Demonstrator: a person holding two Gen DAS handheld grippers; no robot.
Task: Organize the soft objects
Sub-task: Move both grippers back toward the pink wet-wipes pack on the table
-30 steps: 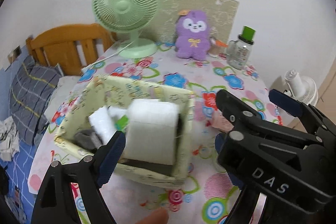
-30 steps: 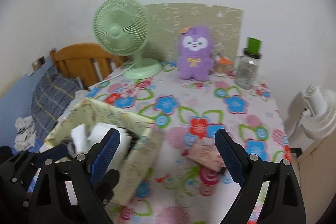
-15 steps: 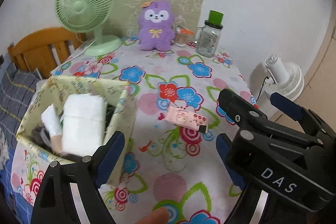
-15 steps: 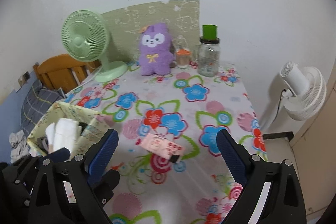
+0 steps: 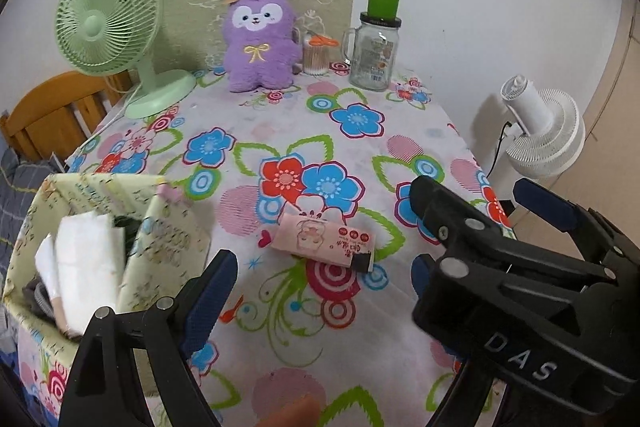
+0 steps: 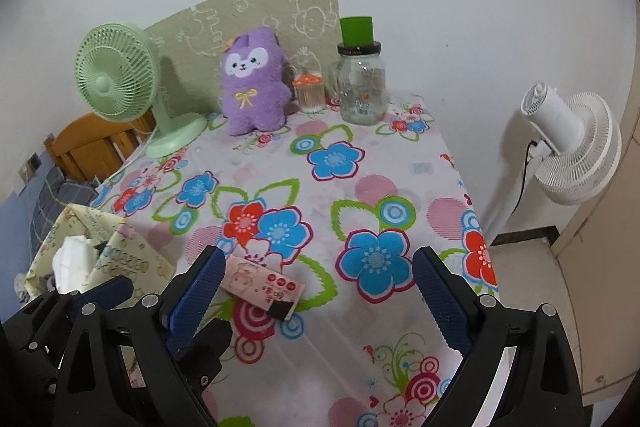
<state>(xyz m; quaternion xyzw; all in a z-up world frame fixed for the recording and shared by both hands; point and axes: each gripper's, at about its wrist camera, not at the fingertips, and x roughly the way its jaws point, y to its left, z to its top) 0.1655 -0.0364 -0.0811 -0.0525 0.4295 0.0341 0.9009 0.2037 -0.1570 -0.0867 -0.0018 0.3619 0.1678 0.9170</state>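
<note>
A pink tissue packet [image 5: 324, 239] lies flat on the flowered tablecloth [image 5: 360, 155] near the table's middle. My left gripper [image 5: 316, 283] hangs open just short of the packet, nothing between its fingers. My right gripper [image 6: 318, 279] is open too, and the pink packet [image 6: 260, 283] lies by its left fingertip, untouched. The right gripper [image 5: 472, 191] crowds the right of the left wrist view. A pale yellow fabric box [image 5: 168, 239] at the left holds white tissue packs [image 5: 88, 267]. A purple plush [image 5: 260, 43] sits upright at the back. The left gripper's finger [image 6: 108, 291] shows beside the fabric box [image 6: 132, 259].
At the back stand a green desk fan [image 5: 104, 27], a small swab pot [image 5: 316, 55] and a glass jar with a green lid [image 5: 374, 47]. A white floor fan [image 6: 568, 143] stands beyond the table's right edge. A wooden headboard [image 5: 48, 119] is left.
Both views have swung right, off the fabric box and onto the pink packet. The box now sits at the left edge; the packet is nearer and larger between the fingers.
</note>
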